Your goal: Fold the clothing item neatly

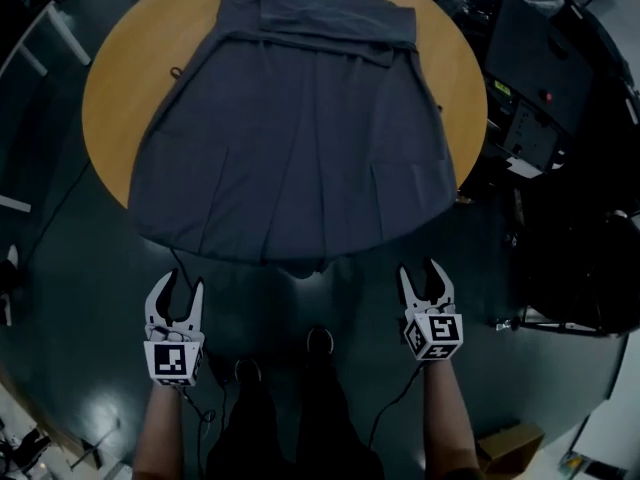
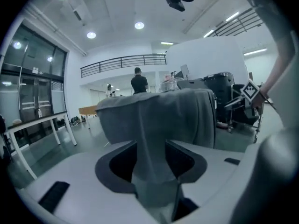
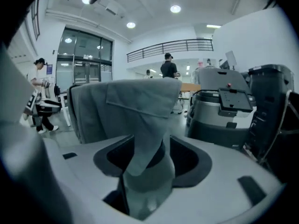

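Observation:
A dark grey sleeveless garment (image 1: 300, 138) lies spread on the round wooden table (image 1: 115, 78). Its top is folded over at the far side and its hem hangs over the near edge. My left gripper (image 1: 176, 286) and right gripper (image 1: 424, 276) are held low in front of the table, just below the hem, and both jaws stand apart. In the left gripper view a strip of the grey cloth (image 2: 159, 115) hangs down between the left gripper's (image 2: 152, 171) spread jaws. In the right gripper view a fold of the cloth (image 3: 140, 111) lies loosely between the right gripper's (image 3: 147, 171) jaws.
A dark equipment cart (image 1: 540, 78) stands close to the table's right side, and a cardboard box (image 1: 510, 448) sits on the floor at lower right. The person's shoes (image 1: 280, 358) are between the grippers. A person (image 2: 138, 83) stands far behind the table.

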A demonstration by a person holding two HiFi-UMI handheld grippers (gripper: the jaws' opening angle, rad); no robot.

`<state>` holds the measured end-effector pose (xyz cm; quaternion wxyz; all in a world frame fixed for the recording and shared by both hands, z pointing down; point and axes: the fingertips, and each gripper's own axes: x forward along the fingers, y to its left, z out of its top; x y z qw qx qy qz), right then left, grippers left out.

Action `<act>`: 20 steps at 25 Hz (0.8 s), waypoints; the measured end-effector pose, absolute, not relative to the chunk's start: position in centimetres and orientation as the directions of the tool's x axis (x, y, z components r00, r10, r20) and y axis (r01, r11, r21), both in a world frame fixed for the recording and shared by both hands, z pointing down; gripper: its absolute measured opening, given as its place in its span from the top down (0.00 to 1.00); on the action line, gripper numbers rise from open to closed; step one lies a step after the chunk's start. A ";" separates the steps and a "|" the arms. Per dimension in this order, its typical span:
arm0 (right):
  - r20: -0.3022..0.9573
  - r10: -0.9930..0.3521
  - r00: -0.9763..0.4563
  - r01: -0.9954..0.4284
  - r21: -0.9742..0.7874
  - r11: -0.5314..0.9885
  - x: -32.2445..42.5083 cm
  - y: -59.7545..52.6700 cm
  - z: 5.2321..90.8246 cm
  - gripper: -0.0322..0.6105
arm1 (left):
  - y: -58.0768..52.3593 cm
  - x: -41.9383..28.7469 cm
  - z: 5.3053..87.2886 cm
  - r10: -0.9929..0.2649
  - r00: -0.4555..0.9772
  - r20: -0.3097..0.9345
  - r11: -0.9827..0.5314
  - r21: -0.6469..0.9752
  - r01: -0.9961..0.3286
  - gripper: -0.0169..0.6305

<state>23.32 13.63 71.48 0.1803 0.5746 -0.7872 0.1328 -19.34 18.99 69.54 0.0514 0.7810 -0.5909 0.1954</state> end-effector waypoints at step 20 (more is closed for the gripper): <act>0.417 -0.751 -0.512 -0.816 0.036 0.577 20.1 4.8 81.7 0.42 | 8.3 -20.7 77.2 -0.819 0.554 0.152 -0.545 0.097 -0.833 0.38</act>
